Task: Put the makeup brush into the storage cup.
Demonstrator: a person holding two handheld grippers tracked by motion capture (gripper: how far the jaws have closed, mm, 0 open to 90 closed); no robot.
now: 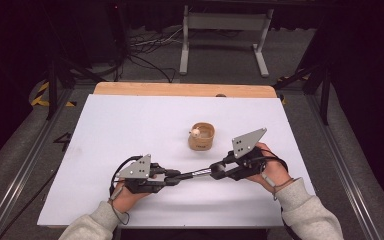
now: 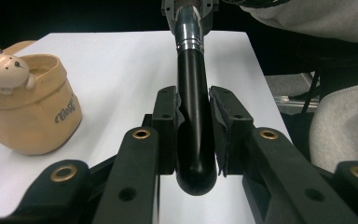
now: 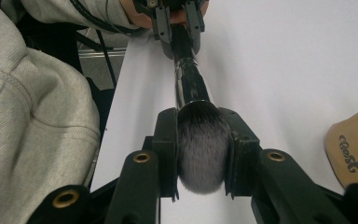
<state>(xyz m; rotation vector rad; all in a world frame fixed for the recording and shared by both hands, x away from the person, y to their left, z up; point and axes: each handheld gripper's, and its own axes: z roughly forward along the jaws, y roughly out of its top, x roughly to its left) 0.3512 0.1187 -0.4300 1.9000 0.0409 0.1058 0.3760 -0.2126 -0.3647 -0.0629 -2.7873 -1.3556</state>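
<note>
We hold a gripper in each hand, low over the near half of the bench, forearms in grey sleeves coming in from the near edge. Our left hand (image 1: 125,194) grips the left gripper (image 1: 180,176), which points to the right. Our right hand (image 1: 270,170) grips the right gripper (image 1: 214,171), which points left and slightly toward us, its grey plate tilted up. The two grippers face each other tip to tip, near together. In the left gripper view the jaws are closed on a black handle (image 2: 193,121); in the right gripper view the jaws press the bristle head (image 3: 201,149) of the same brush.
</note>
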